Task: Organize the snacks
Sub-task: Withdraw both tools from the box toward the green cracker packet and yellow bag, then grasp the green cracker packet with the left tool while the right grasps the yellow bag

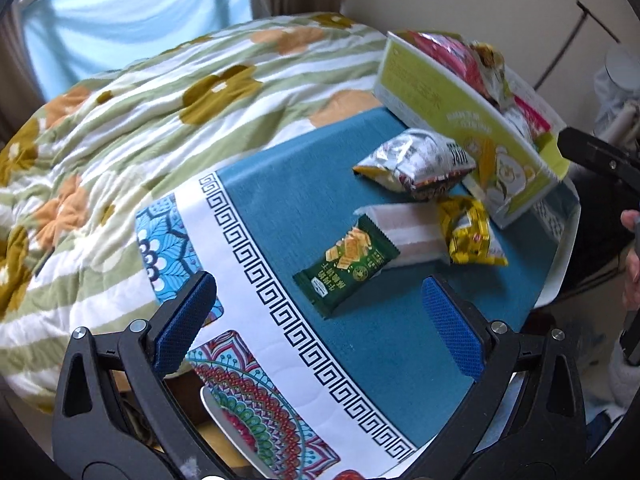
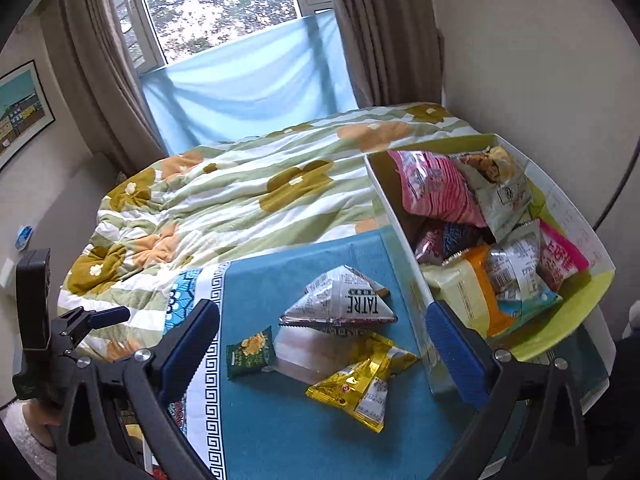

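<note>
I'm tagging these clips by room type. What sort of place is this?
Most likely a bedroom in a home. A bed with a floral quilt lies under a curtained window, and a framed picture hangs on the wall. Snack packets lie on a blue patterned cloth beside a box of snacks.

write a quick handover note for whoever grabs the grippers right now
Left gripper: open, empty, over the teal cloth.
Right gripper: open, empty.
Box already holds many snack packs.
Left on the cloth: green biscuit pack, white pack under it, silver triangular pack, yellow pack.
Remaining: move those four into the box.
</note>
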Tool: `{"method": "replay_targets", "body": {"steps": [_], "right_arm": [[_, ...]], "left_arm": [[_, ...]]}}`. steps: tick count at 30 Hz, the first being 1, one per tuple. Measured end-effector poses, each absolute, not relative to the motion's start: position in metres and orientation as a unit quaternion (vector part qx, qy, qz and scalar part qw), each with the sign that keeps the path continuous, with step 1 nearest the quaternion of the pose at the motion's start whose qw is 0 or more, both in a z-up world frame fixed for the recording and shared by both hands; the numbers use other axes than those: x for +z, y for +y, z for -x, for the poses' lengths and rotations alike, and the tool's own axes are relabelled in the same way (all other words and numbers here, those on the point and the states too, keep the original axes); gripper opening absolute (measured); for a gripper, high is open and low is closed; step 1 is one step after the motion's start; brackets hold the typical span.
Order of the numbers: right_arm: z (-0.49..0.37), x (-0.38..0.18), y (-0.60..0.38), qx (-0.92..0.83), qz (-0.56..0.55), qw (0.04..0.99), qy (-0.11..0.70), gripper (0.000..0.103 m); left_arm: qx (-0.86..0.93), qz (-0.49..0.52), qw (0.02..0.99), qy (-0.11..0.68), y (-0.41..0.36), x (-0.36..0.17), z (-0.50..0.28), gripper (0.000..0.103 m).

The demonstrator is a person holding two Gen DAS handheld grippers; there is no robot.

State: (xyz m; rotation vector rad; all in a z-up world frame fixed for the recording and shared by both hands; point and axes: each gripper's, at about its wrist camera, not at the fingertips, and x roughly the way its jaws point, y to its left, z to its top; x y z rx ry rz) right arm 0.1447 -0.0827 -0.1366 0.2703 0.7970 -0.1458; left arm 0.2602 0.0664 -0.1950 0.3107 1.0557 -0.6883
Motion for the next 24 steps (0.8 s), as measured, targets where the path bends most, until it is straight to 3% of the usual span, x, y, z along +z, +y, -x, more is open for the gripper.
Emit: {"method": "replay_targets", "body": {"steps": [5,9,14,21,24], "right_arm": [[-0.138,-0.175,-0.079,-0.124,-0.148,0.891,0.41,0.103],[-0.133,-0.208,-0.078,-0.155,-0.168,0.875,0.426,0.103],[-0.13,-0.237,-0.08,-0.186,-0.185,0.865,0.428,0.102],[-0.137,-0.26,-0.091,-0.205,-0.208,0.854,0.432,0.09],[-0.142,-0.266,-0.095,-0.205,-0.216,0.851,0.433,0.086]], "left_arm": [[-0.397,-0.223,0.747,0.484,0.042,-0.238,-0.268,0.1],[-0.432,-0.265,0.713,0.484,0.028,-0.266,-0.278,0.088],[-0.461,-0.287,0.688,0.481,0.02,-0.292,-0.289,0.083],[-0.489,-0.309,0.663,0.475,0.009,-0.31,-0.292,0.077],[-0.492,-0.318,0.658,0.473,0.003,-0.313,-0.291,0.062]]}}
